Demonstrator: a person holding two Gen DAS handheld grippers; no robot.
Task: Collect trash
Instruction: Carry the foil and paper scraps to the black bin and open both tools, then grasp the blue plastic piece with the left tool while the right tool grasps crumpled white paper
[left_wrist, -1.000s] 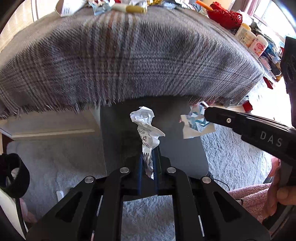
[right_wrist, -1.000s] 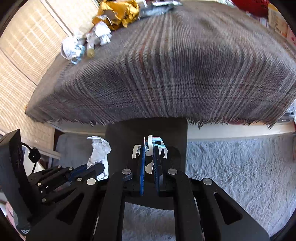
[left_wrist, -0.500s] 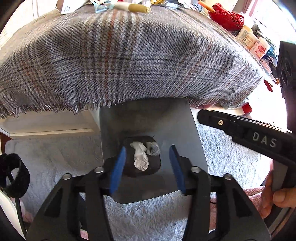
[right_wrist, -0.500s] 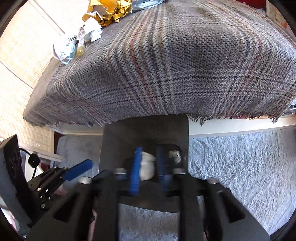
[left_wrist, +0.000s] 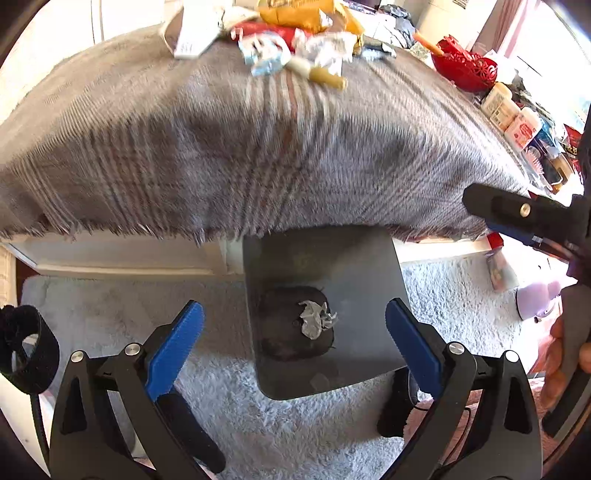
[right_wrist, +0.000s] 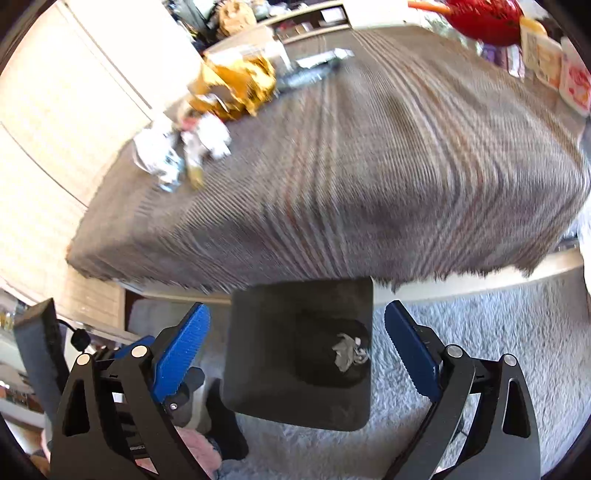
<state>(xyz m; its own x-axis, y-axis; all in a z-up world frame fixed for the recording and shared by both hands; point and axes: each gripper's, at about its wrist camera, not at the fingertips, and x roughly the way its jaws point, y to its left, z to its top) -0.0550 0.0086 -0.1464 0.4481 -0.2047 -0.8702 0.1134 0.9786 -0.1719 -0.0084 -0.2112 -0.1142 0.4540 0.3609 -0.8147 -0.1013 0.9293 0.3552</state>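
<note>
Left hand-held gripper: we see its blue pads spread wide, nothing between them, above the bin.
Right hand-held gripper: its jaws are likewise spread apart and empty, above the same bin; in the left wrist view one of its black fingers reaches in from the right edge.
Bin: a dark grey, square-topped container on the pale shaggy rug, tucked against the table edge.
Binned trash: we make out crumpled pale paper lying at the bottom of the bin, free of both grippers.
Table: covered with a grey plaid cloth, its fringe hanging just over the bin's far rim.
Remaining trash: a heap of crumpled white paper, a yellow wrapper and foil scraps at the table's far side, well apart from the bin.
Red basket: sits at the far right of the table, beside bottles.
</note>
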